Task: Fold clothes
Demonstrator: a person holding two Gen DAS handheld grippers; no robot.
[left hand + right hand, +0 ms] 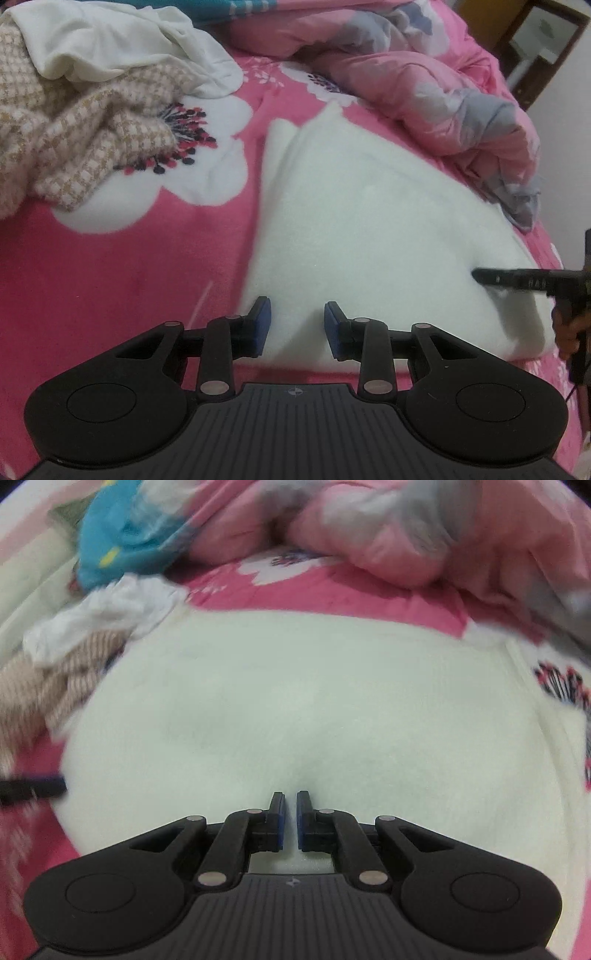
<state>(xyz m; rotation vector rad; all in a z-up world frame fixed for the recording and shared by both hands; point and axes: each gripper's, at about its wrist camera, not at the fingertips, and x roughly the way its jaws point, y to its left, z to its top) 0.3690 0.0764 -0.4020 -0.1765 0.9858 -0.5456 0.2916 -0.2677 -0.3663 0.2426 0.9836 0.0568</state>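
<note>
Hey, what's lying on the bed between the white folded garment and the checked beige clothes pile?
Nothing: only the bare pink floral blanket separates the white folded garment from the checked beige pile, clearest in the left wrist view.

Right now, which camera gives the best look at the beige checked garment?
The left wrist view: the beige checked garment lies sharp at upper left, its weave clear, under a white cloth. The right wrist view shows only a blurred strip of it at the left edge.
</note>
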